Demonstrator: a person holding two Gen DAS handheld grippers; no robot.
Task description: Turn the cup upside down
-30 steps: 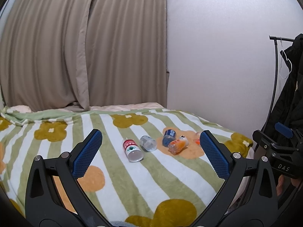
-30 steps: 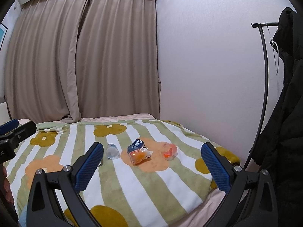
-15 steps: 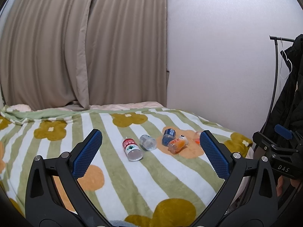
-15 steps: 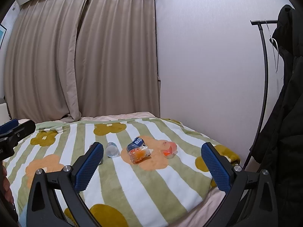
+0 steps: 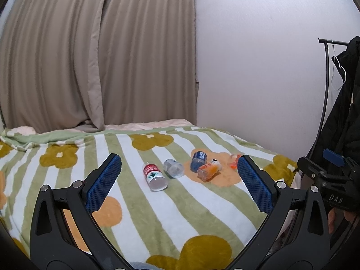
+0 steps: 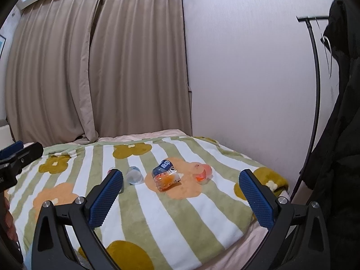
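left gripper [image 5: 180, 180]: jaws wide, empty | right gripper [image 6: 180, 193]: jaws wide, empty | cups [image 5: 173, 168] lie on their sides in a row on the blanket [image 5: 202, 213], ahead of both | nearer arm: cannot tell

Bedroom backdrop around a floral striped bed

A green-and-white striped blanket [image 5: 139, 204] with mustard and orange flowers covers the bed; beige curtains [image 5: 96, 56] hang behind its far edge, a plain white wall [image 6: 243, 78] runs along its right edge, and a black coat [image 6: 339, 135] hangs on a rack [image 6: 313, 51] beyond the near right corner
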